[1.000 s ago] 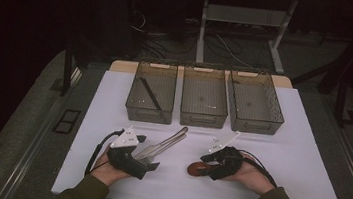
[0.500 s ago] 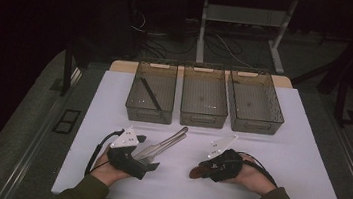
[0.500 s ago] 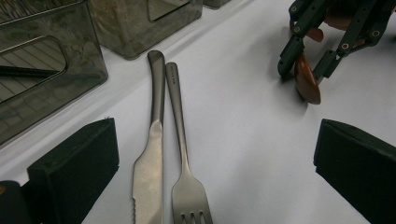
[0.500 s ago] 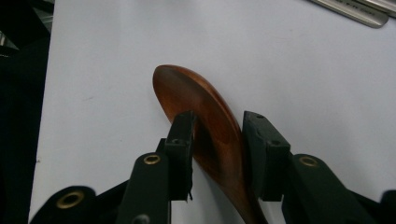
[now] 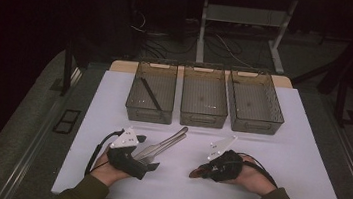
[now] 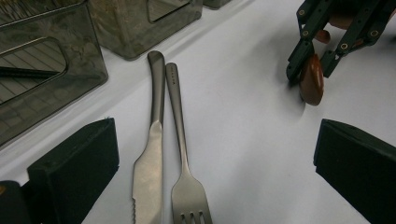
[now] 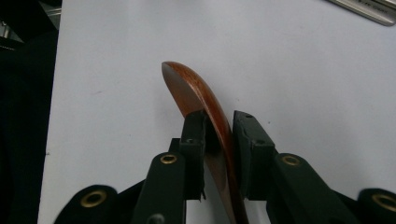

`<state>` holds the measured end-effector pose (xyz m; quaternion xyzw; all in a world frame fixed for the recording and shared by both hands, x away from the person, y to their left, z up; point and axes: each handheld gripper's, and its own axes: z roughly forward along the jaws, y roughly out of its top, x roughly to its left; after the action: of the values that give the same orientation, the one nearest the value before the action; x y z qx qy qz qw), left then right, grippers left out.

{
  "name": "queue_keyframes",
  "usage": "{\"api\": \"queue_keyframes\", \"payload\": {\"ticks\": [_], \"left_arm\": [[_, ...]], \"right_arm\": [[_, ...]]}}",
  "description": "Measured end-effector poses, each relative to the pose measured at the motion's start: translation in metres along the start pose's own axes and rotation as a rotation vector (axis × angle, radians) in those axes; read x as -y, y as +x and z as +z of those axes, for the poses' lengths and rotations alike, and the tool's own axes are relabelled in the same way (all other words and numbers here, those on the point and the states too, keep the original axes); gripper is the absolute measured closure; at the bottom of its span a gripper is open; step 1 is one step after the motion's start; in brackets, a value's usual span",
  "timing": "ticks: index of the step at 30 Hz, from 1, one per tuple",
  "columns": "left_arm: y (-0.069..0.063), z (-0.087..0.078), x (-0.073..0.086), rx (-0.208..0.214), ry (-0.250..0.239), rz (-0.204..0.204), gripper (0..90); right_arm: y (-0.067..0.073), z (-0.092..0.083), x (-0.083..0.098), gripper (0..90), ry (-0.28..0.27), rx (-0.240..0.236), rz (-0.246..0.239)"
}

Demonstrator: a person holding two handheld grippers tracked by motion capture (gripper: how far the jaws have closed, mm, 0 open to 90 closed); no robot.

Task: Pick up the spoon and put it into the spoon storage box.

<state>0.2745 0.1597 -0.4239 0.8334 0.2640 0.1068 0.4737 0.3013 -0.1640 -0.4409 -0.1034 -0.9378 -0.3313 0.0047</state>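
On the left of the white counter, the left hand-held gripper rests with its jaws spread wide and nothing clamped. In the left gripper view a steel table knife and a steel fork lie side by side between those jaws, touching or nearly so, handles pointing toward the bins. Both are stiff, smooth and thin, lying flat on the counter, so they would likely slip under the pads; the narrow handles look like the best place to take them.

Behind them stand three clear plastic bins in a row: the left bin holds a dark slender stick, the middle bin and the right bin look empty.

Further right, the right hand-held gripper has just been closing its jaws, and a wooden spoon stands between them. In the right gripper view it is turned on edge, the pads against its two faces where the bowl narrows, so the spoon reads as pinched, with its red-brown rounded tip down at the counter. The left gripper view shows the same spoon hanging from those jaws near the front of the counter, well apart from the knife and fork. It should be light and rigid, with a polished, curved surface that could pivot in a thin grip; holding closer to the neck, across the flat faces, seems safest.
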Motion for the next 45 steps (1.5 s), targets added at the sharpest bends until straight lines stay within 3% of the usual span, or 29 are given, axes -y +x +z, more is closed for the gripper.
{"api": "queue_keyframes", "payload": {"ticks": [16, 24, 45], "left_arm": [[0.0, 0.0, 0.0, -0.001, -0.003, -0.001, 0.0], [0.0, 0.0, 0.0, 0.0, -0.004, -0.002, 0.0], [0.002, 0.001, 0.0, 0.009, -0.007, -0.008, 0.0]], "right_arm": [[-0.001, -0.003, -0.001, 81.1, -0.009, 0.006, 0.026], [-0.004, -0.008, -0.001, 81.1, -0.016, 0.035, 0.043], [-0.014, -0.035, 0.002, 81.2, -0.128, 0.101, 0.205]]}}
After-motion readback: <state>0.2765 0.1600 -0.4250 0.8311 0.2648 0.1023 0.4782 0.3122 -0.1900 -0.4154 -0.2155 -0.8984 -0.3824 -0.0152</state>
